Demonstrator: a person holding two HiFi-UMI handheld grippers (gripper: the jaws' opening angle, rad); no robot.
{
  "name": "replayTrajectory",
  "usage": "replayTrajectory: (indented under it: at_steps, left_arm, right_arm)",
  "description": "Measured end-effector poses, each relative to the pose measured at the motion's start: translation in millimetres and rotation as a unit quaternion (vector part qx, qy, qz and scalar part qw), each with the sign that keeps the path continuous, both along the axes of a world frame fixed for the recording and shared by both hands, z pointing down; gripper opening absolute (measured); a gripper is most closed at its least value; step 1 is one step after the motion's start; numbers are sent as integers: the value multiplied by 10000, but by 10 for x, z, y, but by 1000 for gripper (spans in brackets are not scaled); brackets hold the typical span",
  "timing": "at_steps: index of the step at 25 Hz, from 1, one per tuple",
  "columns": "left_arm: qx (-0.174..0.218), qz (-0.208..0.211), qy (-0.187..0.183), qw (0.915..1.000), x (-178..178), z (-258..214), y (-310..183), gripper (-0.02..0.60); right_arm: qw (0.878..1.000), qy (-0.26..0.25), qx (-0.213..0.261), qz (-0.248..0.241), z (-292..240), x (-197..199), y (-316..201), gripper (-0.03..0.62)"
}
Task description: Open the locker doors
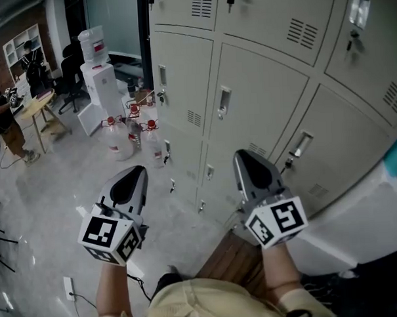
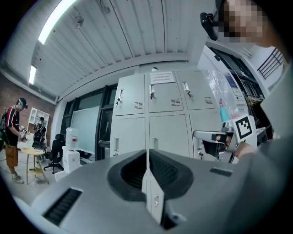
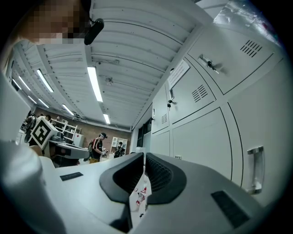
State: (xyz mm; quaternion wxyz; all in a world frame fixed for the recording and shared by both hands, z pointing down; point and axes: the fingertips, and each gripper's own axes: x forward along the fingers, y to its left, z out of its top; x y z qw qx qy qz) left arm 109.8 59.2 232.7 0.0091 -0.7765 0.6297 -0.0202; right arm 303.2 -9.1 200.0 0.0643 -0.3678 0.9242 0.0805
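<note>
Locker doors (image 1: pixel 261 86) fill the upper right of the head view, all of them shut flush. They stand ahead of both grippers and well apart from them.

The right gripper (image 1: pixel 243 158), at lower centre, is the nearer one. The closest upright handle (image 1: pixel 301 143) sits just up and to the right of its tip, and a second handle (image 1: pixel 223 102) lies straight above it in the frame. Each handle runs lengthwise up the door near that door's left edge, so the doors probably swing out from that side.

In the right gripper view the lockers run down the right of the frame, with a handle at the far right edge. The jaws therefore point along the locker face, not at it, and would have to swing toward that side to meet a handle.

The left gripper (image 1: pixel 138 171), at lower left, is farther off, though its own view faces the doors squarely.

Both pairs of jaws are closed tip to tip with nothing held between them. They would need to part before taking a handle.
</note>
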Motion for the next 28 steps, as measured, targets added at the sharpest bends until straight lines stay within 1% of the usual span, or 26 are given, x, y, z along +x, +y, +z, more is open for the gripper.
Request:
replayTrajectory:
  at_steps: [3,6,8,11,14,18,19,21,22,25,28]
  left_arm:
    - [100,145,-192,9997,-88,37,-184,18]
    - [89,530,-70,9985,-147,129,-357,18]
    - [114,809,-10,9967,-241,184,-481,18]
    - [201,1067,-70,9941,-499,207,-662,18]
    - [240,1265,-274,9913,-833,240,-785,18]
    - [283,1504,-446,9872,-1292,278,-925,18]
    - [289,1533,-447,9867,-1391,286,-955,19]
    - [287,1608,-414,9857,-1552,309,-1021,20]
    - [290,1668,-390,9848,-1609,323,-1062,20]
    - [305,1842,-261,9821,-1685,345,-1199,18]
    - [370,1986,-240,9791,-1695,353,-1369,20]
  right_arm:
    - [10000,77,42,-14,48,-90,-89,3]
    - [10000,95,5,-17,107,-237,-179,5]
    - [9999,102,20,81,140,-358,-254,5]
    - [9993,200,136,298,178,-608,-380,5]
    - [9972,281,302,619,205,-875,-485,6]
    - [9946,265,350,944,201,-1242,-554,8]
    - [9939,298,376,994,196,-1327,-552,16]
    - [9927,401,408,1065,194,-1471,-544,60]
    - [9919,455,413,1109,194,-1520,-548,72]
    - [9889,557,420,1311,159,-1566,-602,89]
    - [9857,576,510,1502,95,-1545,-685,101]
